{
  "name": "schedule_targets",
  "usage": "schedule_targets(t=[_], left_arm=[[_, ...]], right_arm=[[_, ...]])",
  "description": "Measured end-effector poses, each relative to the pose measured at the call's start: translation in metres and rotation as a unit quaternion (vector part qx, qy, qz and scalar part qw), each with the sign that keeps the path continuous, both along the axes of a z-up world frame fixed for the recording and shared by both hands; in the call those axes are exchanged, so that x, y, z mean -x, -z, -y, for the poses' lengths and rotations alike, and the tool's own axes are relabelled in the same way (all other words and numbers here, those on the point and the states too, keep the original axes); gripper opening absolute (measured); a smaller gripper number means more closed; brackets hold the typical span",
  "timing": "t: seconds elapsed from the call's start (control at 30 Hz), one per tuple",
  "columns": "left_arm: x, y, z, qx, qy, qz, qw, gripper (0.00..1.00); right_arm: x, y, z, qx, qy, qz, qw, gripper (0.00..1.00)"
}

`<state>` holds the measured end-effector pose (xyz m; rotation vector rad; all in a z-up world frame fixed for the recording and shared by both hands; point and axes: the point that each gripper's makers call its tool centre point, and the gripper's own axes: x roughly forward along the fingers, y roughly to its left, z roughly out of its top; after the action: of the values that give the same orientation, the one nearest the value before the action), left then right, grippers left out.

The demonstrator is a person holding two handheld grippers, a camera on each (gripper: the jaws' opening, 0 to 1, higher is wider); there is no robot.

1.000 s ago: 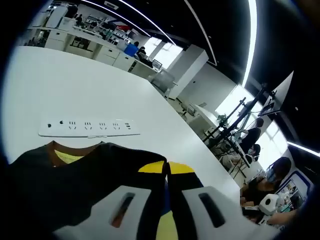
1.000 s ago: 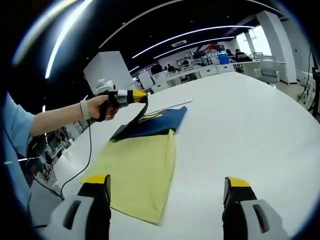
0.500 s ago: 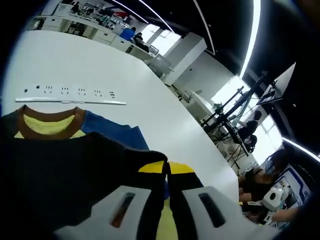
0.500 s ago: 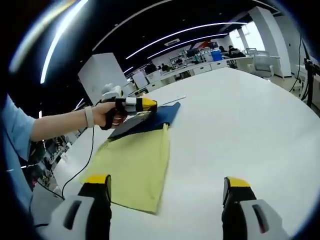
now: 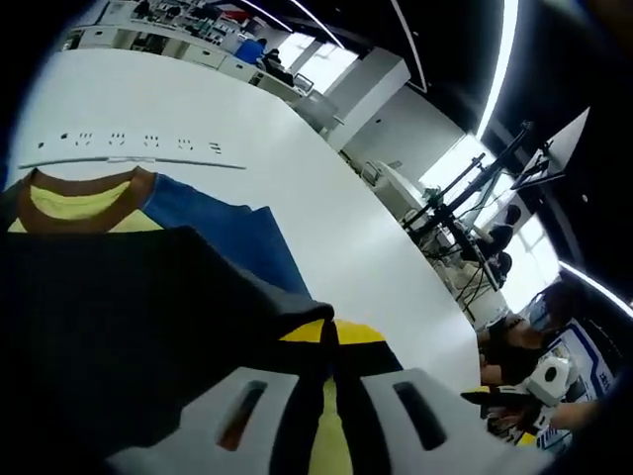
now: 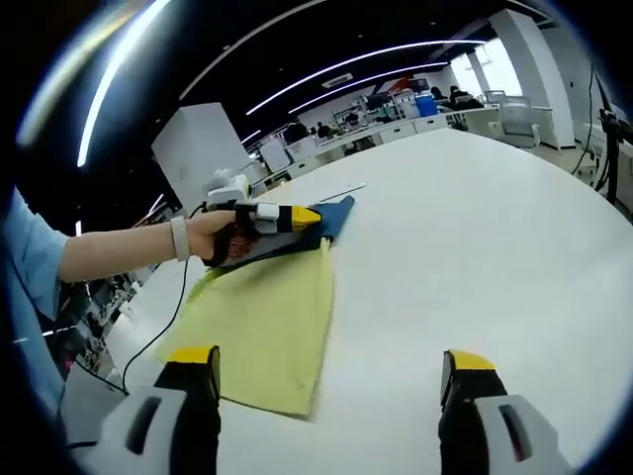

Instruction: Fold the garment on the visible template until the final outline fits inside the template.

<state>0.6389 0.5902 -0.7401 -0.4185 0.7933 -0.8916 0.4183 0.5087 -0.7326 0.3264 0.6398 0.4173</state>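
In the left gripper view my left gripper point(image 5: 331, 334) is shut on a fold of the garment's dark fabric point(image 5: 129, 327). Beyond that fold lie the garment's blue sleeve point(image 5: 232, 237) and its brown collar point(image 5: 84, 188) with yellow inside, flat on the white table point(image 5: 297, 168). The right gripper view shows the left gripper point(image 6: 287, 215) in a person's hand, low over the blue garment point(image 6: 334, 211) at the far end of a yellow sheet point(image 6: 267, 317). My right gripper point(image 6: 331, 376) hangs open above the table, near the sheet's closest edge, holding nothing.
A white power strip point(image 5: 129, 148) lies on the table just past the collar. A black cable point(image 6: 170, 312) hangs from the left gripper's hand along the sheet's left side. Bare table point(image 6: 475, 247) spreads to the right. Desks, stands and people sit beyond the table.
The left gripper has carried the dark fabric down and along over the garment, closer to the table. The right gripper has stayed open and almost still.
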Motion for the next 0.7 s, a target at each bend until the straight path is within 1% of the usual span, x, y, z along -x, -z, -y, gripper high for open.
schedule_targets(t=[0.03, 0.07, 0.1, 0.13, 0.17, 0.2, 0.23, 0.27, 0.3, 0.33, 0.4, 0.43, 0.47, 0.53, 0.63, 0.7], left_arm=[[0.001, 0.000, 0.000, -0.001, 0.005, 0.004, 1.0000, 0.00], [0.001, -0.002, 0.001, -0.004, 0.012, 0.017, 0.9998, 0.00], [-0.001, -0.003, 0.000, -0.007, 0.016, 0.034, 0.9993, 0.00], [0.000, -0.005, 0.002, -0.010, 0.030, 0.058, 0.9978, 0.01], [0.001, -0.006, 0.003, -0.012, 0.036, 0.064, 0.9973, 0.07], [0.002, -0.009, 0.006, -0.012, 0.039, 0.073, 0.9965, 0.15], [0.004, -0.012, 0.008, -0.007, 0.044, 0.078, 0.9960, 0.26], [0.007, -0.016, 0.013, -0.002, 0.055, 0.083, 0.9951, 0.33], [0.008, -0.020, 0.017, 0.002, 0.064, 0.096, 0.9933, 0.40], [0.009, -0.024, 0.020, 0.006, 0.073, 0.110, 0.9912, 0.49], [0.012, -0.029, 0.026, 0.010, 0.077, 0.114, 0.9905, 0.62], [0.015, -0.034, 0.031, 0.018, 0.088, 0.119, 0.9889, 0.68], [0.017, -0.036, 0.033, 0.019, 0.091, 0.119, 0.9885, 0.71], [0.018, -0.043, 0.038, 0.019, 0.099, 0.131, 0.9863, 0.71], [0.020, -0.054, 0.045, 0.032, 0.107, 0.131, 0.9851, 0.72], [0.023, -0.061, 0.049, 0.033, 0.117, 0.139, 0.9828, 0.72]], right_arm=[[0.000, 0.000, 0.000, 0.000, -0.001, 0.000, 1.0000, 0.93], [0.001, 0.000, -0.001, 0.000, -0.001, -0.001, 1.0000, 0.93], [0.001, 0.000, -0.001, 0.000, -0.001, -0.001, 1.0000, 0.93], [0.001, 0.000, 0.000, 0.000, -0.001, -0.001, 1.0000, 0.93], [0.001, 0.000, -0.001, 0.000, -0.001, -0.001, 1.0000, 0.93], [0.002, 0.000, 0.000, 0.000, 0.000, -0.002, 1.0000, 0.93], [0.002, 0.001, -0.001, 0.000, 0.000, -0.004, 1.0000, 0.93], [0.003, 0.001, -0.001, 0.000, 0.000, -0.004, 1.0000, 0.93], [0.003, 0.001, -0.001, -0.001, 0.000, -0.004, 1.0000, 0.93], [0.003, 0.001, -0.001, -0.001, 0.000, -0.004, 1.0000, 0.93], [0.004, 0.002, -0.003, 0.001, -0.002, -0.005, 1.0000, 0.93], [0.004, 0.002, -0.003, 0.000, -0.002, -0.006, 1.0000, 0.93], [0.004, 0.002, -0.003, -0.002, -0.002, -0.006, 1.0000, 0.93], [0.003, 0.001, -0.003, -0.002, -0.002, -0.005, 1.0000, 0.93], [0.003, 0.001, -0.003, -0.001, -0.002, -0.005, 1.0000, 0.93], [0.003, 0.000, -0.003, 0.000, -0.003, -0.004, 1.0000, 0.93]])
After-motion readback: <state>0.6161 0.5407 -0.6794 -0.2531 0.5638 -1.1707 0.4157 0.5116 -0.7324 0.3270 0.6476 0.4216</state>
